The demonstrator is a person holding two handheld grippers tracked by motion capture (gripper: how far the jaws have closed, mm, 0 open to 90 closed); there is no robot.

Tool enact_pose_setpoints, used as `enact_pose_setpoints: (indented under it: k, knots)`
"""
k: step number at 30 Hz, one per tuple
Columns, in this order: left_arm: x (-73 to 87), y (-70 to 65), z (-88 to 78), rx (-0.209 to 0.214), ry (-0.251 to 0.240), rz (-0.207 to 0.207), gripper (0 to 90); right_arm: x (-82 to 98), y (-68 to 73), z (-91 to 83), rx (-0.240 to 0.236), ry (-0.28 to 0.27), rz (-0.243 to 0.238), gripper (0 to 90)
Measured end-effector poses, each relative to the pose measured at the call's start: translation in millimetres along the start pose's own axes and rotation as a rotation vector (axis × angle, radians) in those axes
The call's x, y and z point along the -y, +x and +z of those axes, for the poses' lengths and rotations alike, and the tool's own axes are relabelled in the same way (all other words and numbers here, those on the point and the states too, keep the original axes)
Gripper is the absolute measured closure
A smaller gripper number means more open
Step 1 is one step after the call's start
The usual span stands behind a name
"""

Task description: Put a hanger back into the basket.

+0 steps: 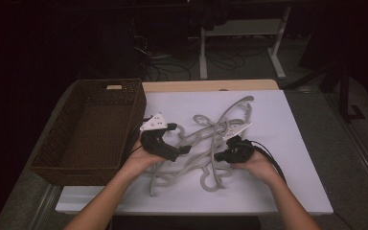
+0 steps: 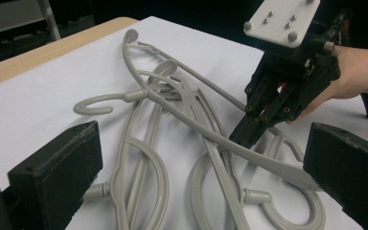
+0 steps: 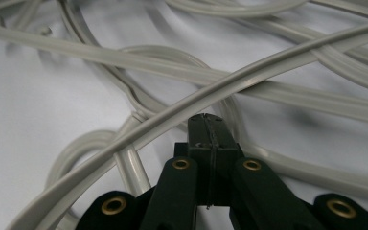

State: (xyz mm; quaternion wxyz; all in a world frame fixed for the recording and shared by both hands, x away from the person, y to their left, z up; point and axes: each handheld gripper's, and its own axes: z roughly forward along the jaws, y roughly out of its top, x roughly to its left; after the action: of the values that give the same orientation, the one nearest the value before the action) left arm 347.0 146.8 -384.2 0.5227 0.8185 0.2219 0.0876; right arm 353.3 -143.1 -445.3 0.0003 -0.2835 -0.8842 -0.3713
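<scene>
Tangled hangers mid-sheet, basket left; bare sheet right.

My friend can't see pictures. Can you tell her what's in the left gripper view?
A heap of grey plastic hangers lies tangled on a white table. Across the heap, a hand holds the right claw, shut, its tip down on one hanger's long arm. The left claw stands open in front, its two black jaws apart.

Lab or test-room setup, dimly lit. White-topped work table on grey carpet; beyond its far edge, white legs of an adjustable desk and loose cables on the floor.
</scene>
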Motion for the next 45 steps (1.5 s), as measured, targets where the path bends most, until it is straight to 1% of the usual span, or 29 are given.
enact_pose_setpoints:
  k: [4,9,12,13,15,21,24,27,29,30,32,34,37,39,40,41,42,43,44,45]
  knots:
    - [0.1,0.1,0.5,-0.002,0.002,0.002,0.0,-1.9,0.2,4.3,-0.01,0.008,0.002,89.3]
    - [0.1,1.1,0.9,-0.008,0.005,0.001,0.0,-6.0,3.6,10.4,-0.021,0.021,-0.009,89.3]
    - [-0.4,1.4,1.0,-0.01,0.003,0.001,0.0,-14.0,6.9,12.8,-0.03,0.01,-0.024,89.3]
    - [-0.4,1.4,1.0,-0.01,0.003,0.001,0.0,-14.0,6.9,12.8,-0.03,0.01,-0.024,89.3]
    - [-0.3,2.1,1.5,-0.011,0.007,0.002,0.0,-21.4,8.6,13.9,-0.038,-0.003,-0.033,89.3]
    - [0.0,3.3,2.8,-0.021,0.015,-0.003,0.0,-35.7,15.1,18.6,-0.047,-0.013,-0.05,89.4]
    - [0.4,4.6,4.5,-0.028,0.022,-0.007,0.0,-40.2,16.5,21.9,-0.044,-0.019,-0.059,89.4]
    - [1.2,6.5,7.4,-0.031,0.029,-0.013,0.0,-44.2,17.4,25.4,-0.052,-0.03,-0.061,89.4]
    - [1.8,8.0,9.2,-0.033,0.034,-0.019,0.0,-45.9,18.1,25.4,-0.042,-0.035,-0.065,89.3]
    - [2.1,8.8,10.1,-0.035,0.04,-0.025,0.0,-46.0,17.9,24.6,-0.047,-0.042,-0.065,89.3]
    - [2.2,10.8,12.5,-0.041,0.045,-0.028,0.0,-45.7,18.2,20.1,-0.033,-0.047,-0.07,89.2]
    - [1.9,11.9,13.8,-0.042,0.05,-0.027,0.2,-44.8,17.5,11.4,-0.025,-0.069,-0.064,89.2]
    - [-0.2,15.1,23.5,-0.046,0.069,-0.037,0.7,-42.0,14.4,-4.6,-0.003,-0.108,-0.056,88.8]
    - [-2.0,17.2,30.7,-0.049,0.082,-0.042,0.7,-39.3,11.5,-13.6,0.015,-0.13,-0.042,84.2]
    - [-2.0,17.2,30.7,-0.049,0.082,-0.042,0.7,-39.3,11.5,-13.6,0.015,-0.13,-0.042,84.2]
    - [-3.8,19.0,39.4,-0.054,0.094,-0.052,0.8,-35.9,8.9,-20.9,0.04,-0.147,-0.027,74.7]
    - [-4.6,19.7,43.9,-0.058,0.104,-0.054,1.7,-34.3,7.6,-24.2,0.055,-0.159,-0.021,71.2]
    - [-4.6,19.7,43.9,-0.058,0.104,-0.054,3.8,-34.3,7.6,-24.2,0.055,-0.159,-0.021,71.2]
    - [-5.5,20.7,53.1,-0.067,0.126,-0.053,5.1,-30.7,5.0,-30.0,0.087,-0.174,-0.002,58.6]
    - [-5.5,21.3,58.0,-0.067,0.141,-0.055,5.6,-28.9,3.5,-32.8,0.109,-0.175,0.008,56.0]
